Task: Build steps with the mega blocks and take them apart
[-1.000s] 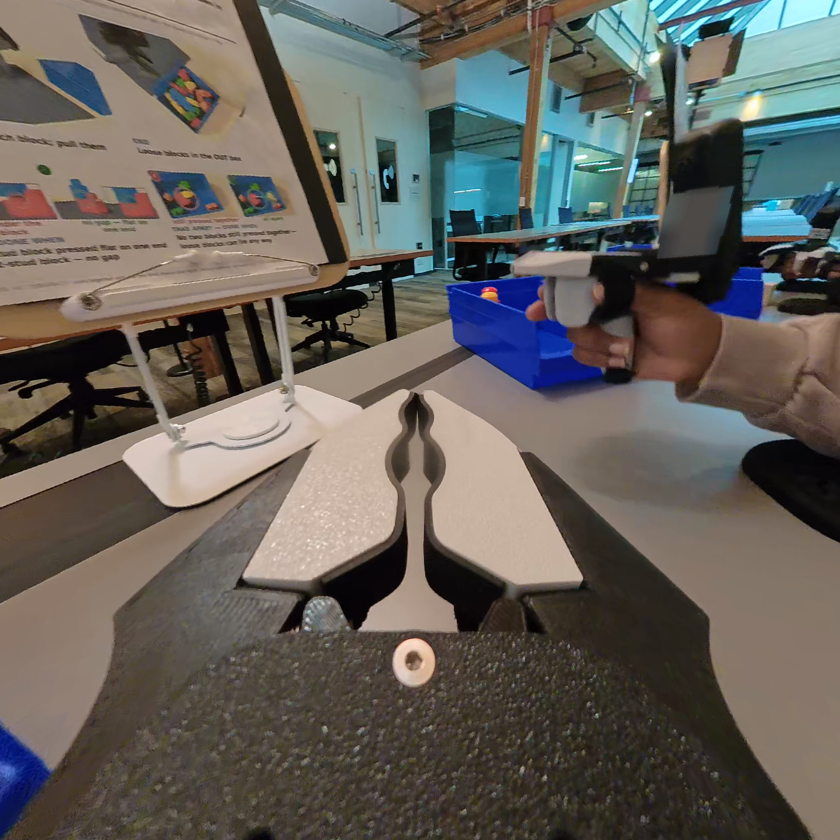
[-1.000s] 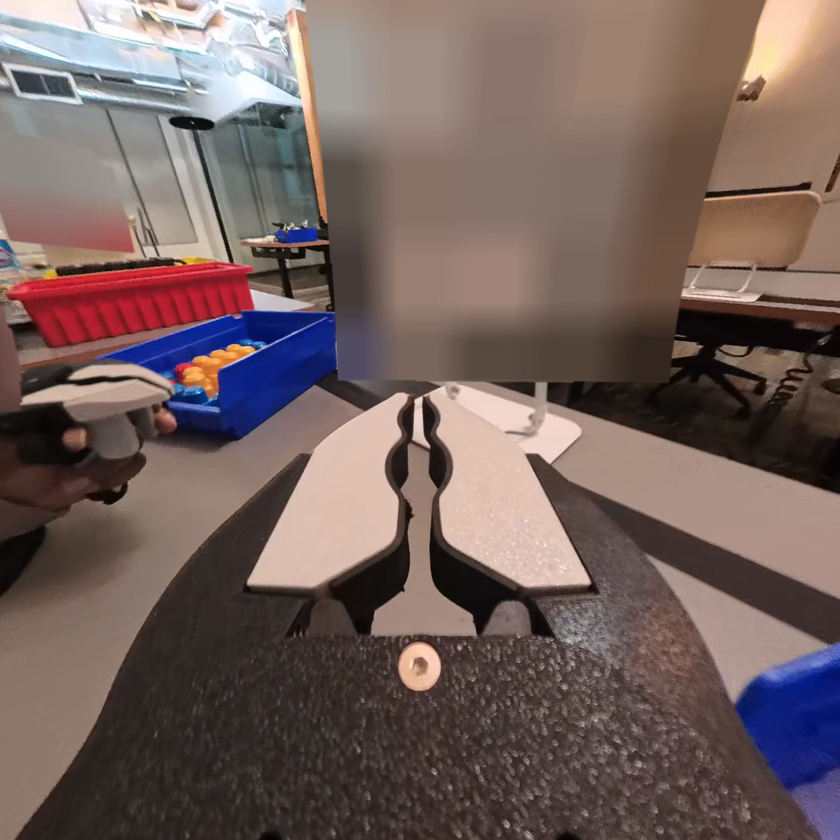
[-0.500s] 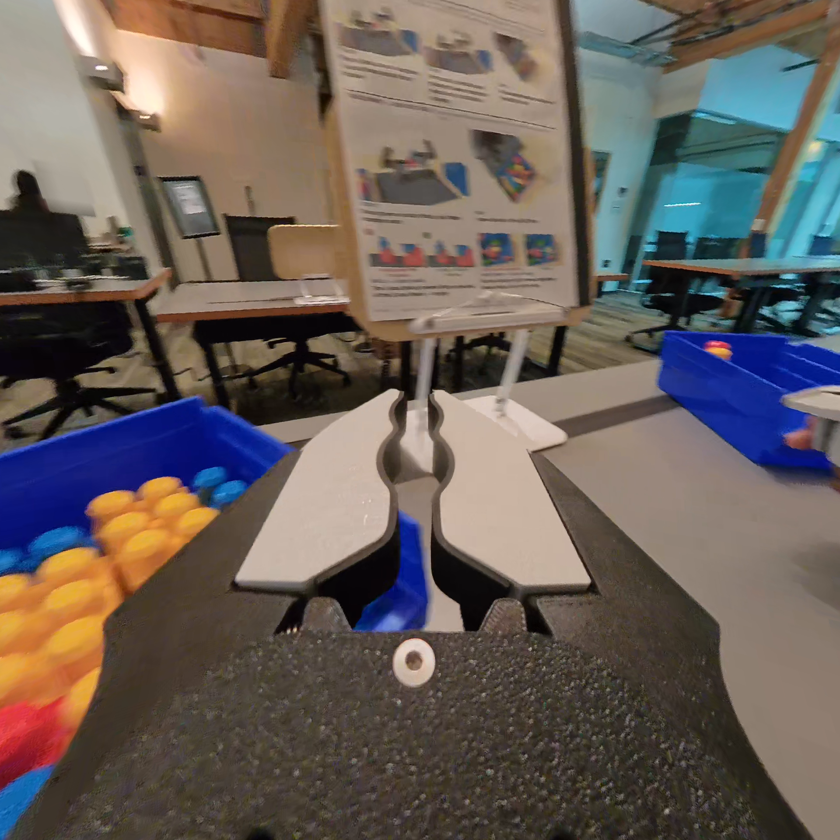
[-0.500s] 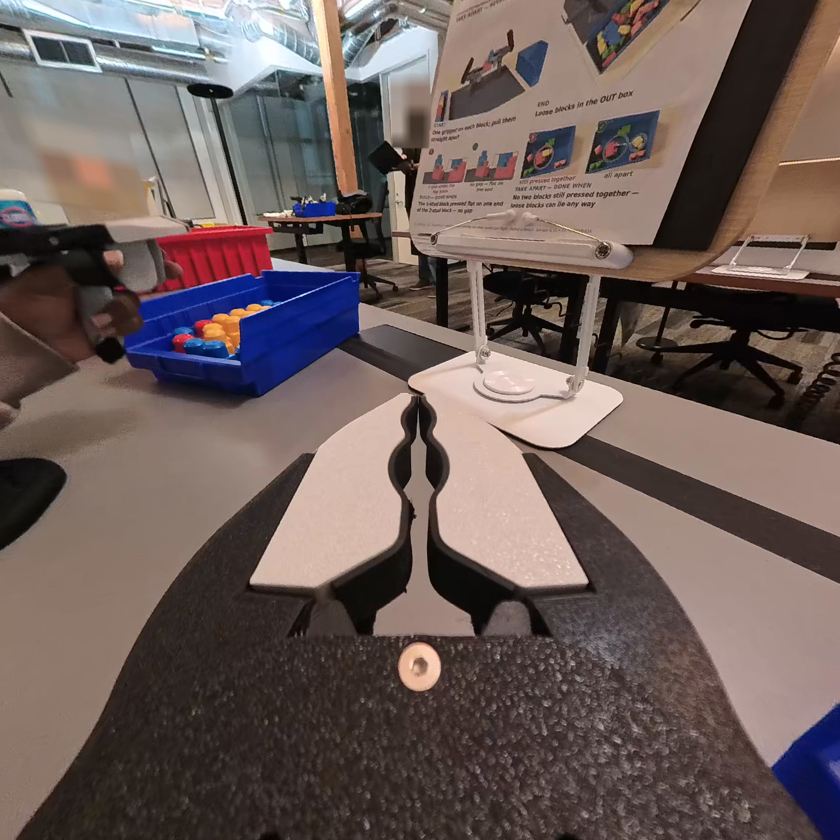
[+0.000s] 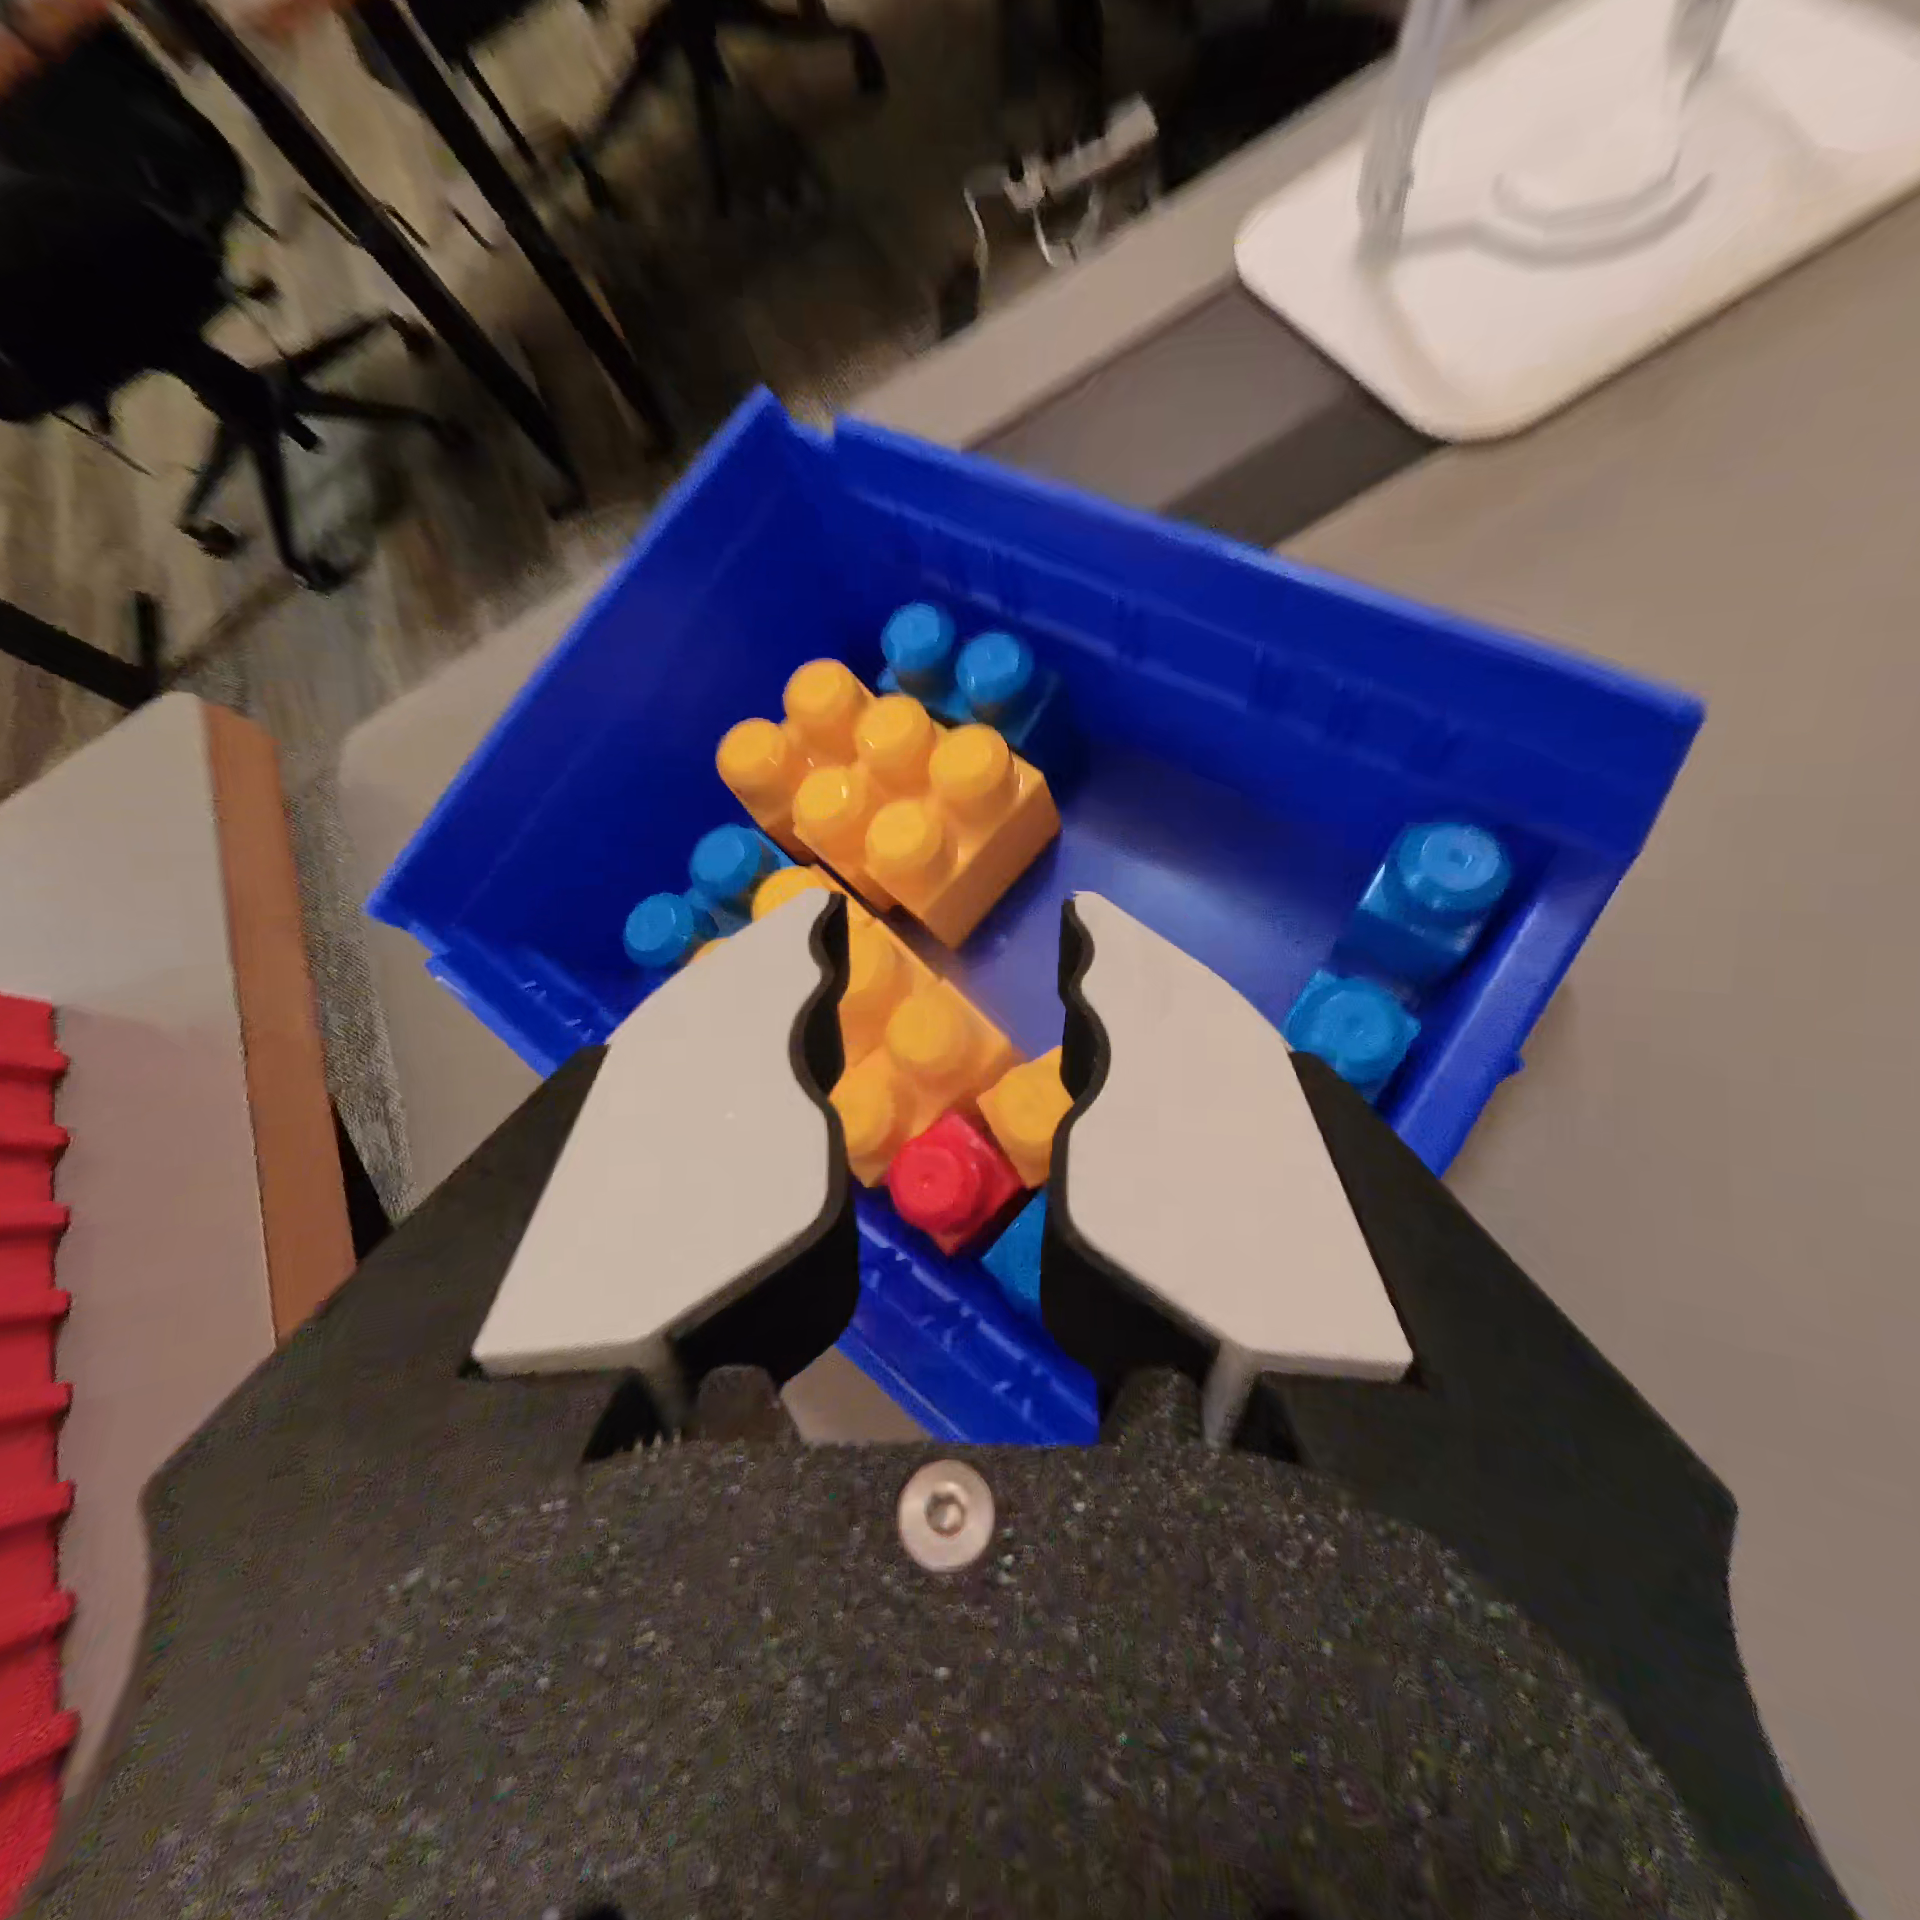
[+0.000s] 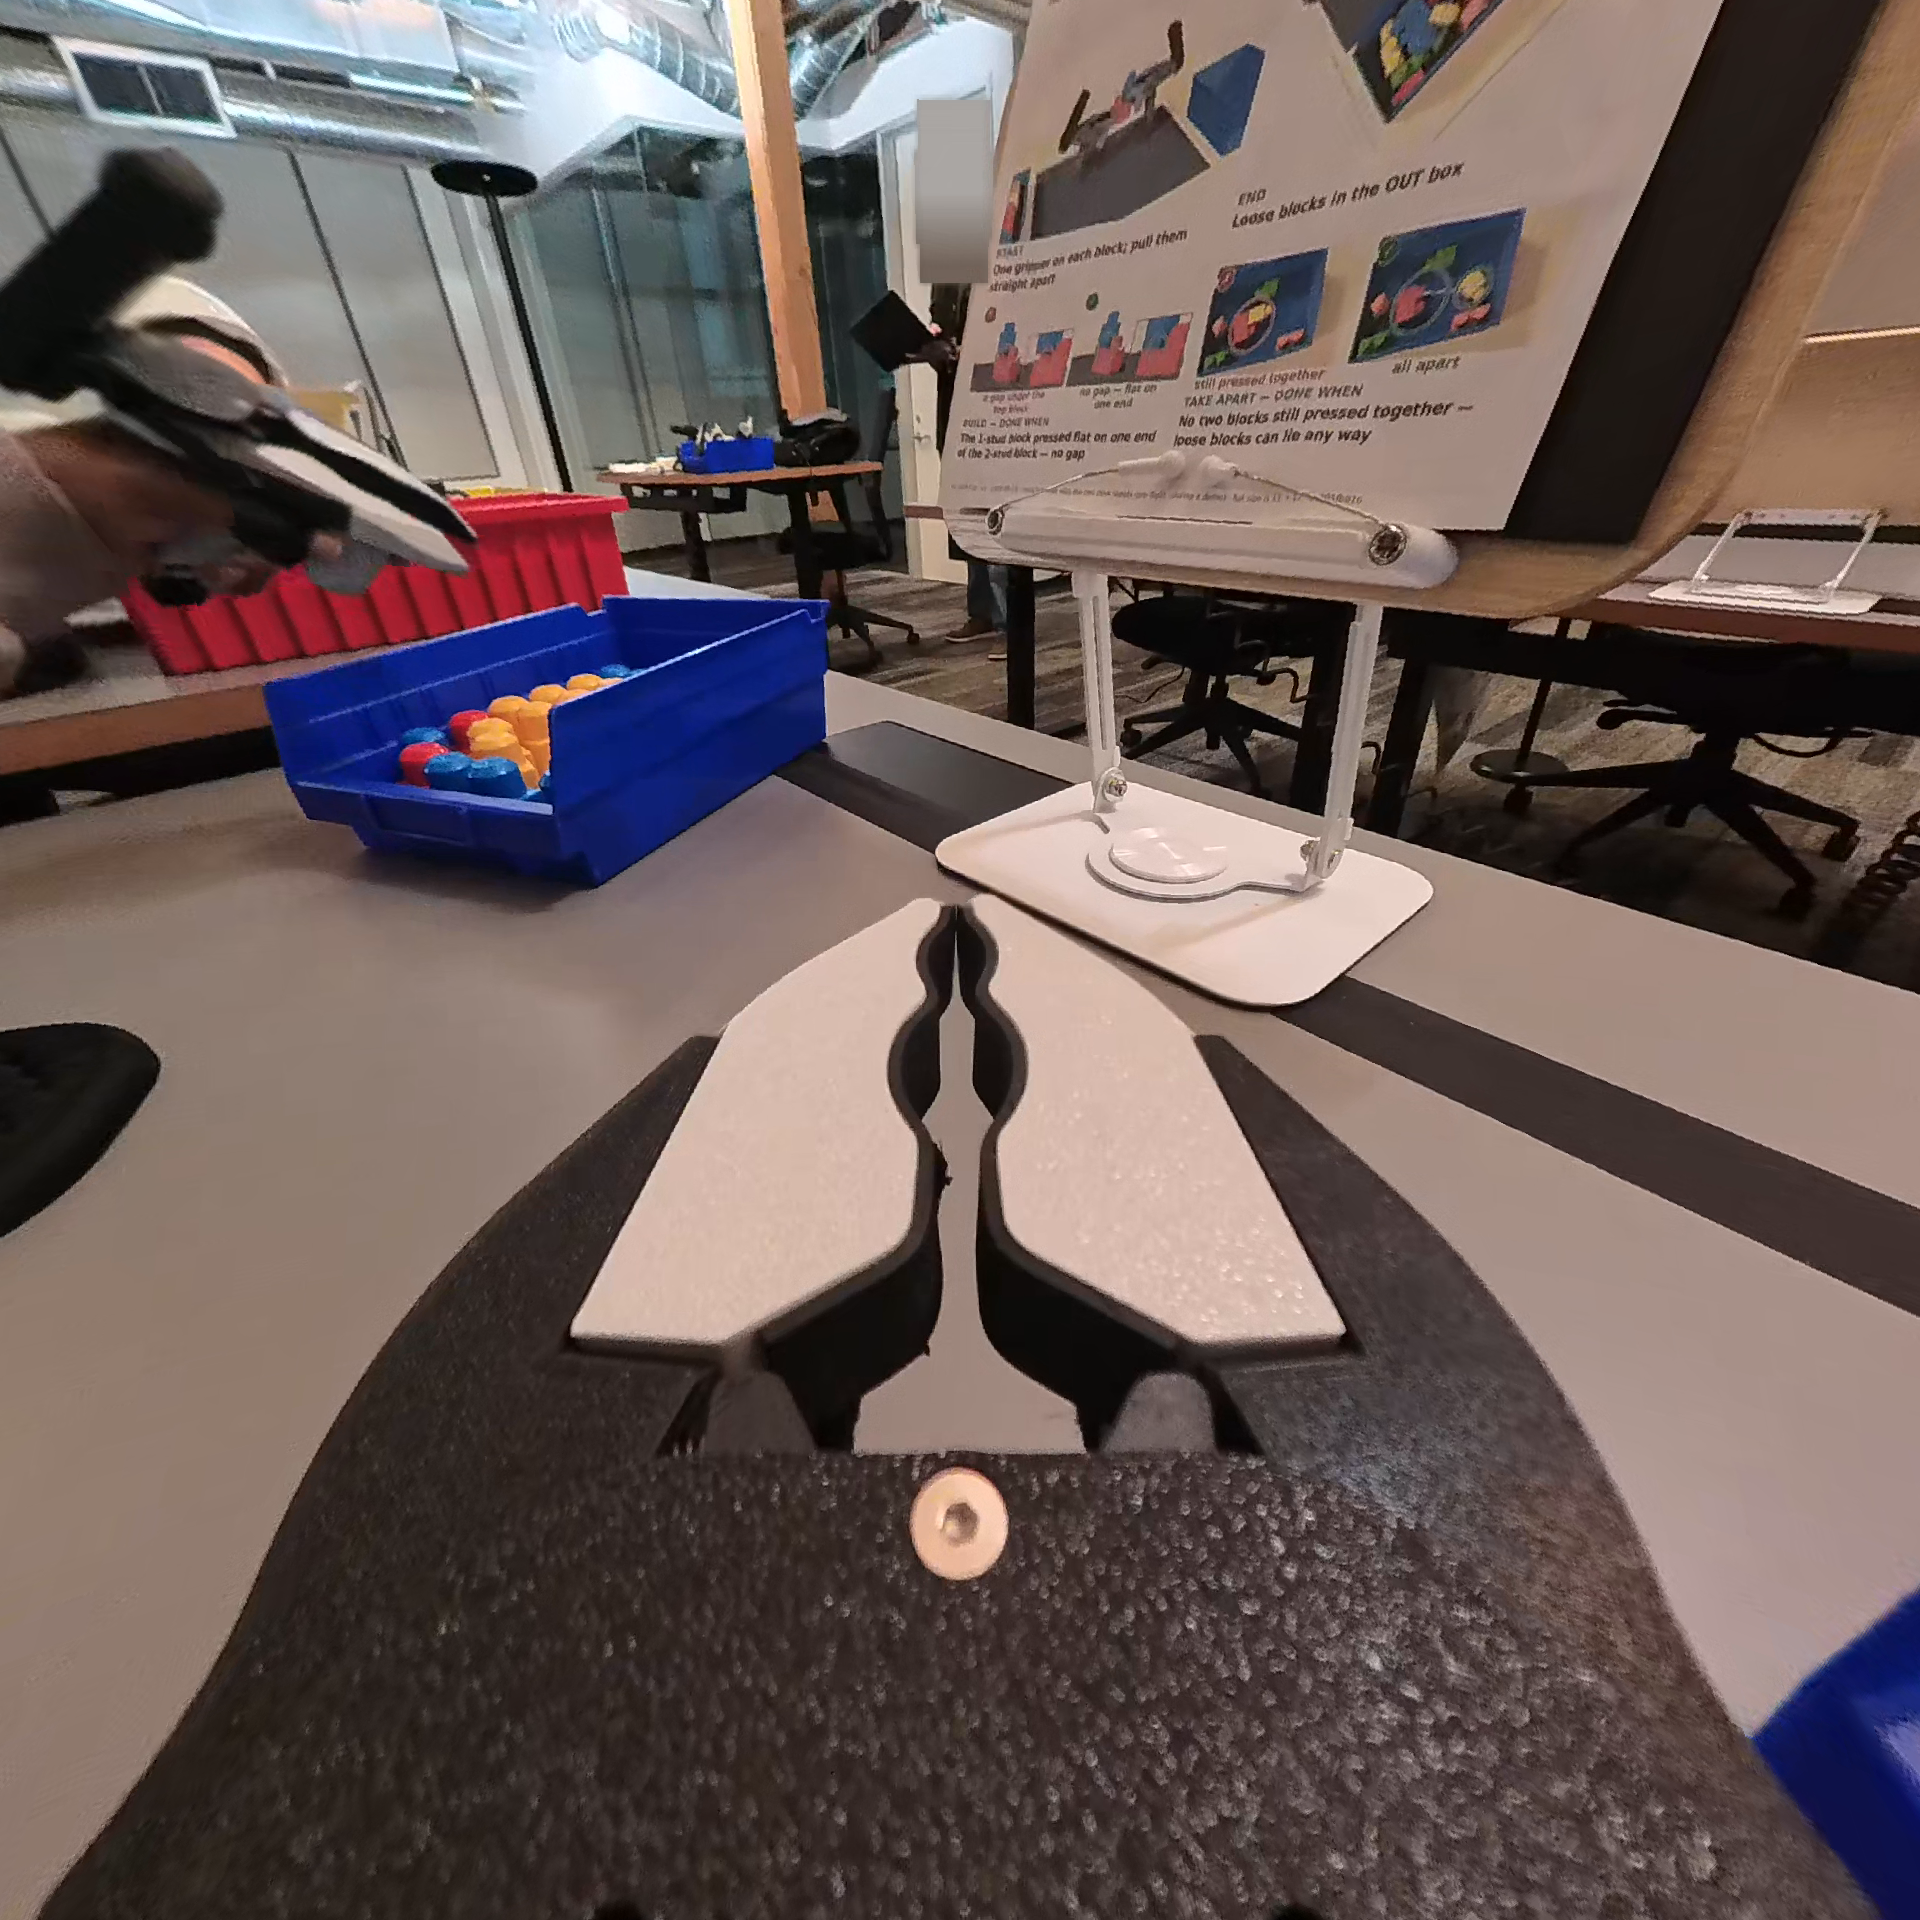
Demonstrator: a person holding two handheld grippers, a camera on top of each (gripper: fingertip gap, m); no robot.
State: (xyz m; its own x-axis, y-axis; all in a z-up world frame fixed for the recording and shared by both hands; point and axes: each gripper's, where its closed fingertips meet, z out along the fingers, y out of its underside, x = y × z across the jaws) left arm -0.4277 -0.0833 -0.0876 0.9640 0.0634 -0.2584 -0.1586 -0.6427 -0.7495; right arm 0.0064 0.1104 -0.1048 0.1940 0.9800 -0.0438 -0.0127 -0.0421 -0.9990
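Observation:
A blue bin (image 5: 1299,665) holds several loose mega blocks: a large orange block (image 5: 894,800), a small red block (image 5: 951,1179), and blue blocks (image 5: 1423,914). My left gripper (image 5: 945,920) is open and points down into the bin, above the orange blocks, holding nothing. In the right wrist view the same bin (image 6: 675,727) stands at the left of the grey table, with the left gripper (image 6: 343,499) above it. My right gripper (image 6: 956,914) is shut and empty, low over the table, well right of the bin.
A white stand (image 6: 1184,883) carries an instruction board (image 6: 1351,229) at the table's far edge. A dark strip (image 6: 1558,1122) runs across the table. A red crate (image 6: 416,592) sits behind the bin. Another blue bin's corner (image 6: 1849,1756) shows at lower right. A black pad (image 6: 62,1101) lies left. Spacing between my two grippers at the tips: around 50 centimeters.
My left gripper swung left from the board, tilted down over the blue bin and opened. My right gripper stayed shut and its view turned slightly toward the bin and stand.

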